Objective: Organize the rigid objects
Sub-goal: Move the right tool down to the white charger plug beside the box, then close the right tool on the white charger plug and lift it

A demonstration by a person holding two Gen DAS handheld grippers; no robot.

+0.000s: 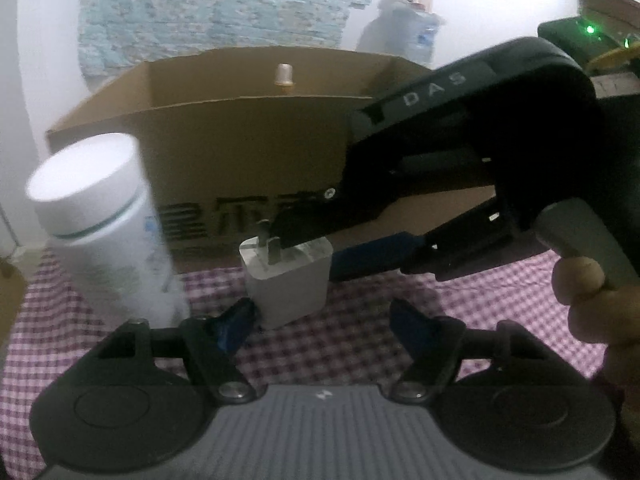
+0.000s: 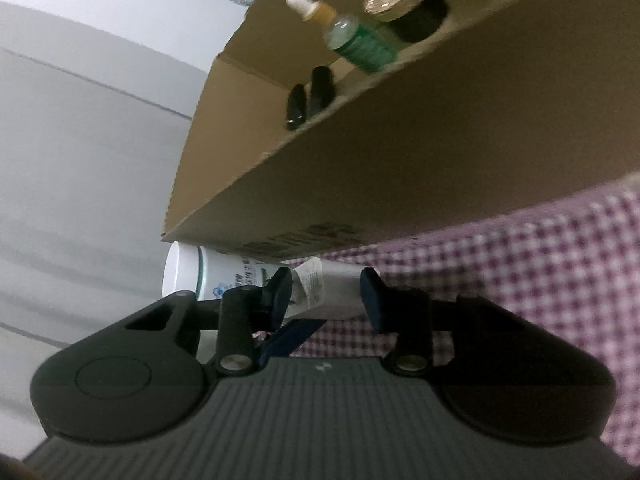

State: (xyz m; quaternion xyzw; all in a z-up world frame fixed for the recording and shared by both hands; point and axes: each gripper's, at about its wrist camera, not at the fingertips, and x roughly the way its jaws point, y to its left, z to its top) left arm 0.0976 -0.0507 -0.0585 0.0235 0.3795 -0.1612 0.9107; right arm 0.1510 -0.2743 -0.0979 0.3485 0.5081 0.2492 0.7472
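Charger (image 1: 292,284) upright, prongs up | right claw (image 2: 326,294) grips it | left claw (image 1: 322,314) wide

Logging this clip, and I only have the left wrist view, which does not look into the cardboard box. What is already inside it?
Observer: The right wrist view looks over the wall of the cardboard box. It holds a green spray bottle.
Operator: Anything else?
Observer: A black jar with a gold lid and two small black items.
Operator: Is the charger between the fingers of the right gripper?
Observer: Yes. The charger sits between them, with a printed label facing that camera. I cannot tell whether the pads press on it.
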